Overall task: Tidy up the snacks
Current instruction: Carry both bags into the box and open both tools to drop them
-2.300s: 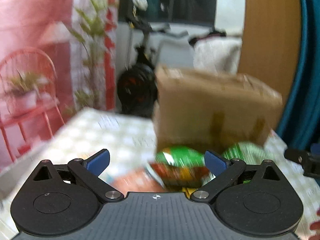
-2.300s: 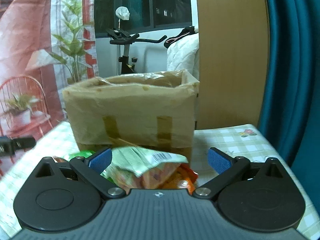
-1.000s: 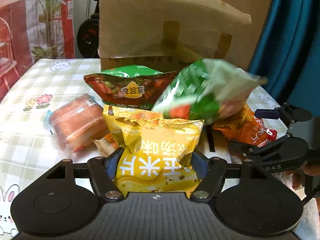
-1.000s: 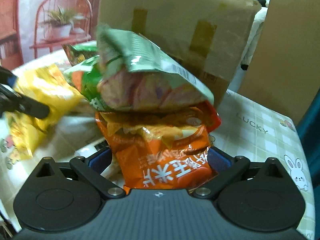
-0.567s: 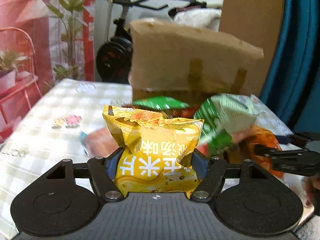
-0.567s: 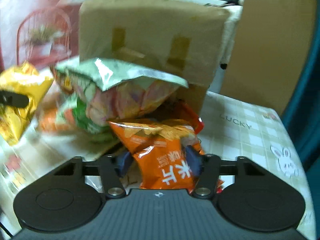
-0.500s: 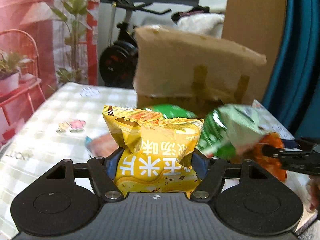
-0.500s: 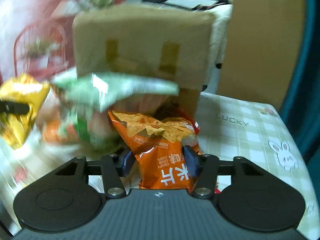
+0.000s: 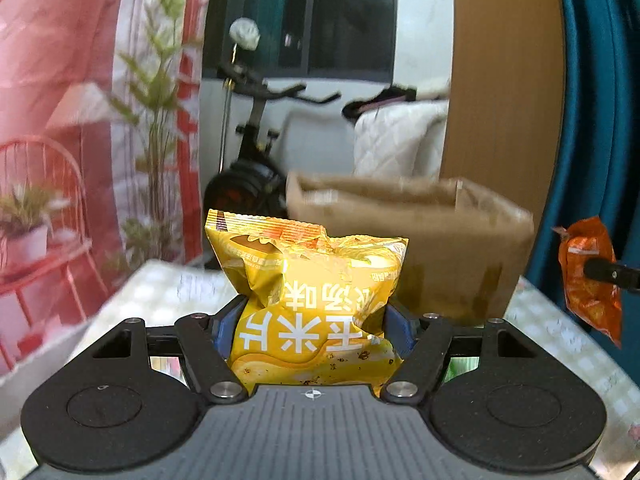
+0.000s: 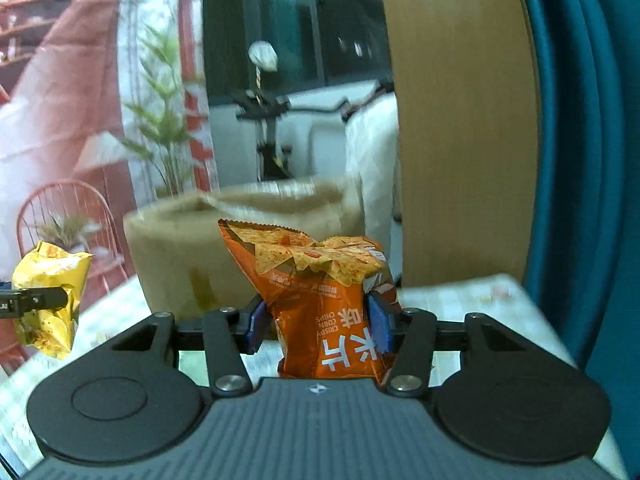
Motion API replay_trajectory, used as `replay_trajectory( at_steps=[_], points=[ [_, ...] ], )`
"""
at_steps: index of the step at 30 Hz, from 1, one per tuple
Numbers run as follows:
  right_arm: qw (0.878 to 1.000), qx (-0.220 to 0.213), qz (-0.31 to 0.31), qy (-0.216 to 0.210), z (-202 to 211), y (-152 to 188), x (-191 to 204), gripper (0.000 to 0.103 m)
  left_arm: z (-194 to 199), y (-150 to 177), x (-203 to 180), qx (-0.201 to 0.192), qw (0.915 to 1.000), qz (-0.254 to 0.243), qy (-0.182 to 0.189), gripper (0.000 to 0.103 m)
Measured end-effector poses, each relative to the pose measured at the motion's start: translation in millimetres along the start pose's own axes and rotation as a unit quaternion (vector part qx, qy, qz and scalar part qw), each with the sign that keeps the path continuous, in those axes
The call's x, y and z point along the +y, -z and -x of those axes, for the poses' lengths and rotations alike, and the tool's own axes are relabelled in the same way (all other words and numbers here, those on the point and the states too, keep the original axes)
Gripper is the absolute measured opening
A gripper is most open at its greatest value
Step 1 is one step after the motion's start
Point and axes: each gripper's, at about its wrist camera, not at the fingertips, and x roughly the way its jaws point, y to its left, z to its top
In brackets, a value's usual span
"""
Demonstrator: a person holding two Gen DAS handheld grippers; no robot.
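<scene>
Now the left gripper (image 9: 310,330) is clenching a yellow snack bag (image 9: 308,292) and the right gripper (image 10: 318,326) an orange chip bag (image 10: 320,300), both before the cardboard box (image 9: 420,240); light, crinkly, crushable, best pinched low.

Left gripper (image 9: 310,326) is level and lifted, both blue-padded fingers (image 9: 221,330) pinched in on a yellow snack bag (image 9: 308,300) that stands upright between them, its top rising above the fingertips. Right gripper (image 10: 318,326) sits level too, fingers (image 10: 378,326) pressed tighter against an orange chip bag (image 10: 320,300), which stands between the pads and bulges above them. Each gripper shows at the outer edge of the other's view, side by side and well apart.
</scene>
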Motion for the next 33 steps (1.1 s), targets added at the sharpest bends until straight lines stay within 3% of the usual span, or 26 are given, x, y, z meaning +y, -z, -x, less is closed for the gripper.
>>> replay_trajectory(
  at_steps=[10, 14, 18, 24, 27, 28, 30, 33],
  points=[
    [0.994, -0.079, 0.065, -0.042, -38, -82, 23, 0.053, -46, -97, -13, -0.051, 0.9981, -0.029, 0.022, 0.074],
    [0.992, -0.082, 0.067, -0.063, -84, -95, 27, 0.053, -91, -128, -29, -0.048, 0.9973, -0.046, 0.031, 0.074],
    [0.994, -0.075, 0.043, -0.066, -126, -97, 26, 0.053, -139, -143, -49, -0.025, 0.9962, -0.082, 0.015, 0.074],
    [0.996, -0.045, -0.03, -0.074, -160, -93, 5, 0.054, -188, -144, -43, 0.011, 0.9997, -0.016, 0.016, 0.076],
    [0.997, -0.026, -0.039, -0.062, -168, -89, -1, 0.061, -202, -139, -39, 0.029, 0.9994, -0.009, 0.014, 0.081],
    [0.997, -0.022, -0.038, -0.06, -168, -87, -2, 0.074, -201, -135, -38, 0.03, 0.9994, -0.015, 0.009, 0.083],
    [0.997, -0.025, -0.034, -0.059, -164, -85, -2, 0.09, -196, -130, -37, 0.028, 0.9991, -0.031, 0.008, 0.084],
    [0.998, -0.029, -0.02, -0.058, -152, -83, -3, 0.096, -181, -125, -30, 0.025, 0.9985, -0.048, 0.008, 0.084]
  ],
)
